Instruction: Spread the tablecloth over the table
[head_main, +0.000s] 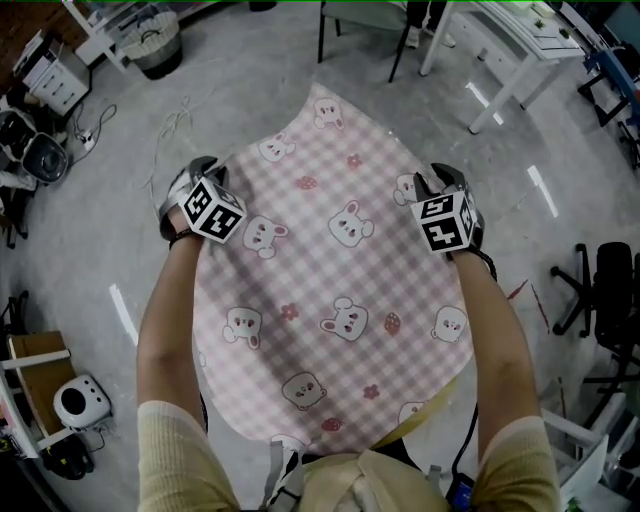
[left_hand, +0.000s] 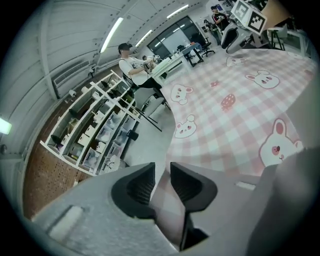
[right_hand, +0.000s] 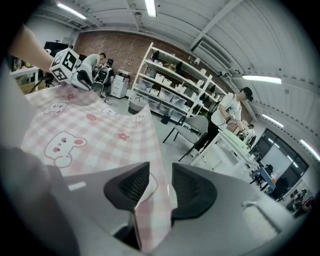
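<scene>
Left hand-held gripper (left_hand: 161, 172) — ribbed black pads (left_hand: 142, 187) slightly apart, hem loose between. Pink-checked cloth tablecloth with bears and rabbits (head_main: 330, 270) lying flat across worktop (head_main: 430, 412), whole only from head view. Right hand-held gripper (right_hand: 161, 175) — wider apart, hem slack.

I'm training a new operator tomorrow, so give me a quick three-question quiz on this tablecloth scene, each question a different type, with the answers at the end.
1. True or false: the tablecloth is folded into a small bundle.
2. What lies between the left tongs? A) nothing B) the cloth's edge C) a cup
3. In one word, are the right tongs clamped or apart?
Key: 1 false, it lies spread out flat; 2 B; 3 apart, with the cloth's edge loose between them.
</scene>
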